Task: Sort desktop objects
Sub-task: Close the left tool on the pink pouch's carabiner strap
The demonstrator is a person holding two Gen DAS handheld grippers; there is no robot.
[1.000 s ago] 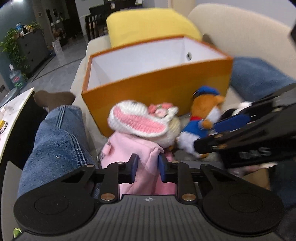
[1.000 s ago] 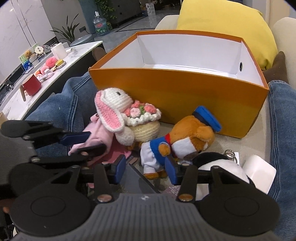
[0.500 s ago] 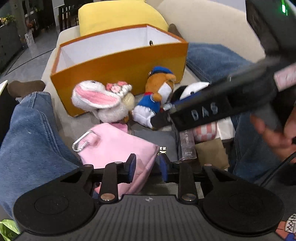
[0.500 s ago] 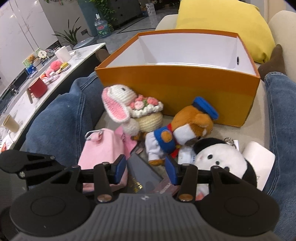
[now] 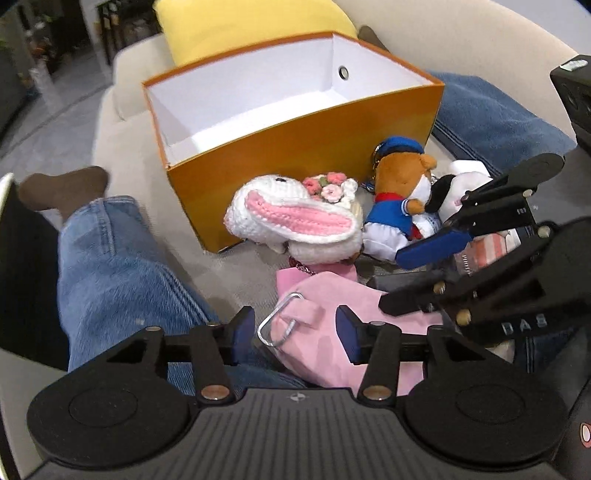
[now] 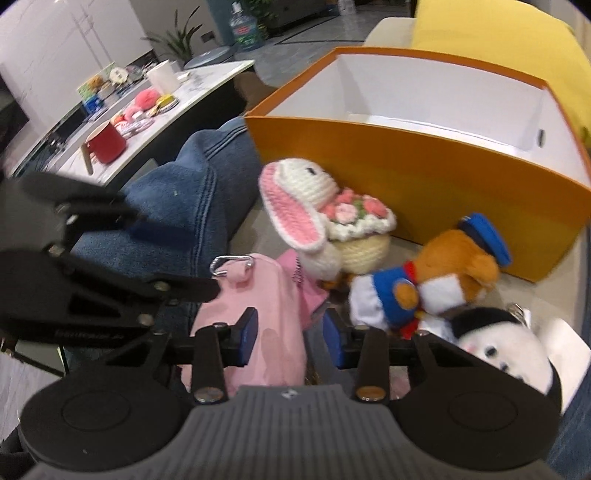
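Observation:
A pink pouch (image 5: 332, 317) with a metal clip lies on the sofa between a person's legs. My left gripper (image 5: 295, 334) hangs over its clip end; its jaws are opening and the pads stand clear of the fabric. My right gripper (image 6: 290, 334) is over the same pink pouch (image 6: 266, 306); its jaws are closing, with the pouch's edge under the gap and the right pad free. A crochet rabbit (image 5: 295, 218), a sailor bear plush (image 5: 399, 199) and a black-and-white plush (image 6: 506, 347) lie before the empty orange box (image 5: 295, 147).
Jeans-clad legs (image 5: 118, 266) flank the pile on both sides. A yellow cushion (image 5: 251, 22) sits behind the box. Dark flat cases (image 5: 406, 280) lie under the toys. A white table (image 6: 155, 110) with a red mug (image 6: 107, 144) stands at the left.
The left jaws, shut on the pink pouch a second ago, have spread wide and let it lie. The right gripper has shifted left over the pouch and its jaws have narrowed.

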